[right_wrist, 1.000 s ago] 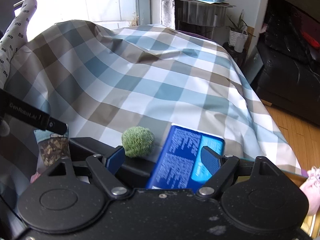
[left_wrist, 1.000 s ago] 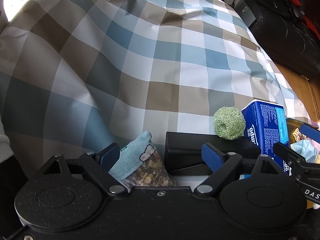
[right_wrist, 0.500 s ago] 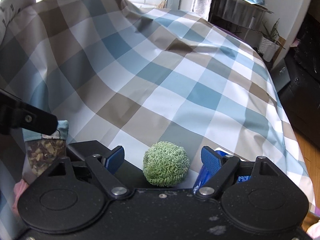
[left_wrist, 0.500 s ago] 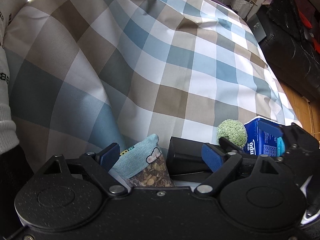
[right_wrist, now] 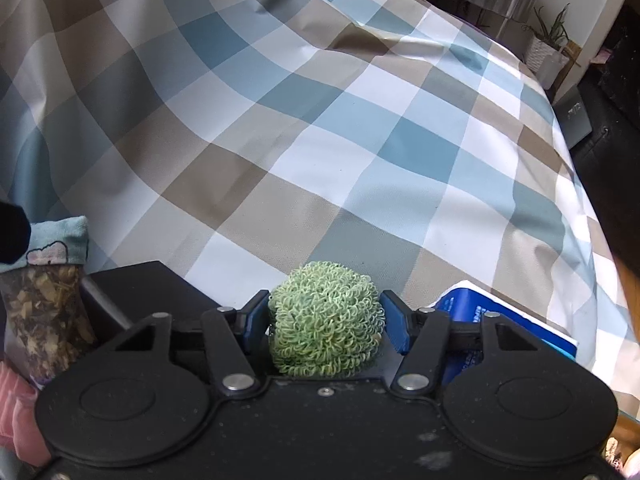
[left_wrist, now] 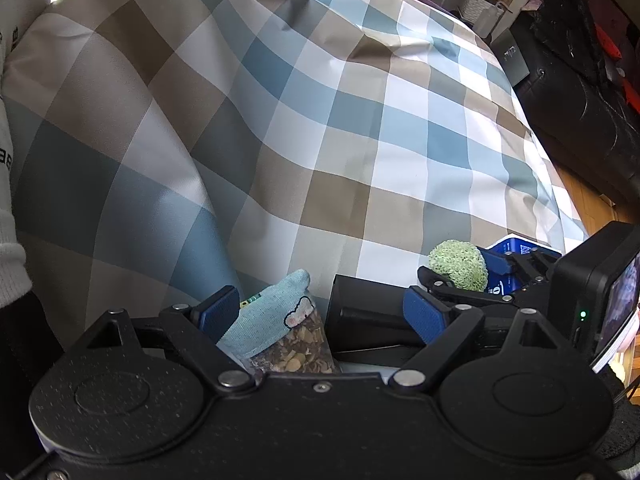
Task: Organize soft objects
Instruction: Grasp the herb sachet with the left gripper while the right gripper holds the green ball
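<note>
The right tongs (right_wrist: 324, 322) clamp a green ball (right_wrist: 325, 322) of curly loops, both blue pads pressed to its sides. It sits on a black box (right_wrist: 160, 292) at the near edge of a checked bed (right_wrist: 320, 140). The left tongs (left_wrist: 320, 312) stand apart around a light blue sock (left_wrist: 272, 320) and a bag (left_wrist: 300, 350). Only the left view shows the right tool's camera (left_wrist: 596, 292); the right view shows more of the blue pack (right_wrist: 500, 332).
</note>
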### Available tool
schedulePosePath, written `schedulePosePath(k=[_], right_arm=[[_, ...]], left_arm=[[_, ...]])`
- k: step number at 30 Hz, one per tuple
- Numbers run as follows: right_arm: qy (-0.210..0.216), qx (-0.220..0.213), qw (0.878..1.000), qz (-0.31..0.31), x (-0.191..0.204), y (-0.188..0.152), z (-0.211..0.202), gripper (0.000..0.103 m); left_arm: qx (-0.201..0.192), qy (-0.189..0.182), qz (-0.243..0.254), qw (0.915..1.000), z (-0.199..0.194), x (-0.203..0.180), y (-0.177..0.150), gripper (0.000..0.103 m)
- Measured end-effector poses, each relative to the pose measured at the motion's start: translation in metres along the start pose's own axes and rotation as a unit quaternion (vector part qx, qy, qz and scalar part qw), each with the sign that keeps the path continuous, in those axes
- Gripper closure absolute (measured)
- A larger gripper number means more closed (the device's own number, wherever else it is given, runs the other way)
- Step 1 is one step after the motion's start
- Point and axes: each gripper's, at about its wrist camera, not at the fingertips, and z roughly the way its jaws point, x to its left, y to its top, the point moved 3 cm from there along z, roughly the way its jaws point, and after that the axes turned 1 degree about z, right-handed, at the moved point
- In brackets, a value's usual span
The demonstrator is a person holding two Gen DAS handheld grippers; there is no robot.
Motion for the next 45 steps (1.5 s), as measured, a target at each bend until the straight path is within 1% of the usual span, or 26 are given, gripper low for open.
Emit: schedulePosePath(k=[4,7,10,13,17,21,24,27,30,33,38,40,43,45], right_arm=[[-0.002,-0.025,1.0,0.003,-0.001,0.003,-0.018,0.046],[0.009,-0.051,0.999,0.009,-0.005,0.007,-0.043,0.046],[0.024,-0.073,0.997,0.016,-0.008,0.003,-0.072,0.046],[0.031,-0.092,0.995,0.012,-0.009,-0.011,-0.1,0.045],[0.03,-0.104,0.994,-0.002,-0.008,-0.042,-0.129,0.045],[0.037,-0.096,0.995,-0.003,-0.008,-0.074,-0.144,0.045],[0.051,-0.075,0.996,0.004,-0.008,-0.092,-0.144,0.044],[0.05,-0.058,0.997,-0.001,-0.006,-0.103,-0.14,0.044],[0.049,-0.049,0.998,-0.005,-0.008,-0.111,-0.141,0.044],[0.058,-0.041,0.997,0.006,-0.013,-0.115,-0.144,0.044],[0.065,-0.042,0.997,0.019,-0.019,-0.117,-0.15,0.044],[0.069,-0.042,0.997,0.02,-0.02,-0.117,-0.152,0.044],[0.071,-0.044,0.996,0.021,-0.02,-0.118,-0.155,0.043],[0.072,-0.045,0.996,0.022,-0.021,-0.118,-0.157,0.043]], left_arm=[[0.002,0.004,-0.002,1.0,0.002,0.001,-0.001,0.017],[0.004,0.008,-0.004,1.0,0.003,0.002,-0.001,0.017],[0.006,0.011,-0.007,0.9999,0.004,0.004,-0.001,0.017],[0.011,0.016,-0.007,0.9998,0.007,0.005,-0.002,0.017],[0.024,0.026,0.001,0.9994,0.013,0.003,-0.006,0.017],[0.035,0.038,0.005,0.9987,0.018,0.002,-0.009,0.017],[0.049,0.047,0.004,0.9977,0.024,0.003,-0.012,0.017],[0.059,0.063,0.005,0.9962,0.031,0.003,-0.014,0.017],[0.064,0.074,0.009,0.9952,0.035,0.001,-0.015,0.017],[0.069,0.084,0.01,0.994,0.038,0.0,-0.015,0.017],[0.078,0.096,-0.008,0.9922,0.045,0.004,-0.012,0.017],[0.08,0.101,-0.019,0.9915,0.049,0.006,-0.012,0.013],[0.084,0.094,-0.039,0.9913,0.049,0.011,-0.012,0.011],[0.09,0.083,-0.061,0.9906,0.05,0.016,-0.013,0.011]])
